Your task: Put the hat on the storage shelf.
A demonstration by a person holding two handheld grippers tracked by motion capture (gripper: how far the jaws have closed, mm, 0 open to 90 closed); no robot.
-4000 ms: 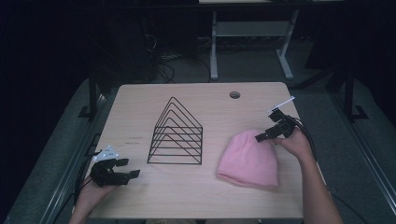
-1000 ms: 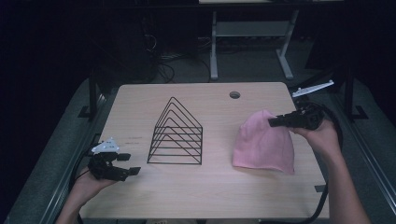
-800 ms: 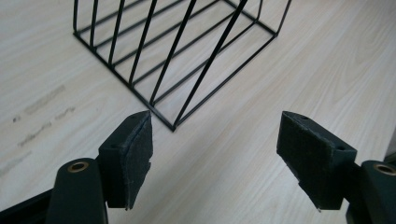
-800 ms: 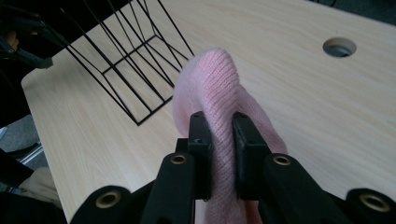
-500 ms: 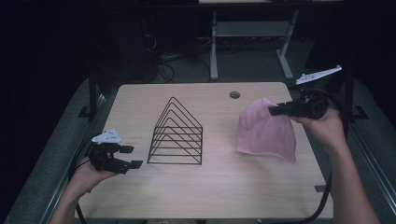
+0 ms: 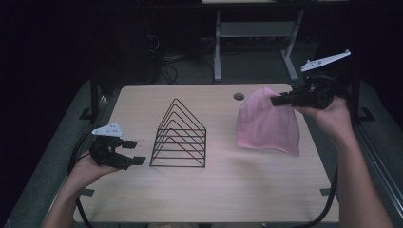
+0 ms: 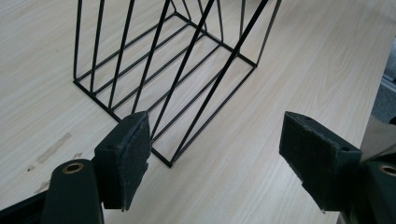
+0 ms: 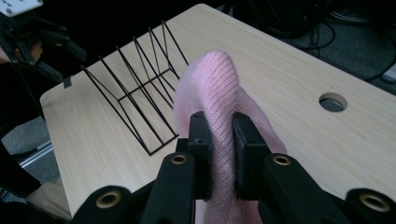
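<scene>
Pink knit hat [image 6: 268, 124] pinched in right gripper [image 6: 278, 100], hanging clear above table [image 6: 214, 190], forearm raised, left gripper [image 6: 135, 152] spread wide, empty, held low beside wire rack [image 6: 180, 135].

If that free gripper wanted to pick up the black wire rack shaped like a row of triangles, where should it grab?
Probably at the peak of the black triangular wire rack, coming down from above. The thin rods meet there along a narrow ridge, which the open left gripper could close over, and the rack would hang balanced. The base frame lies flat on the wooden table, leaving no room beneath.
</scene>
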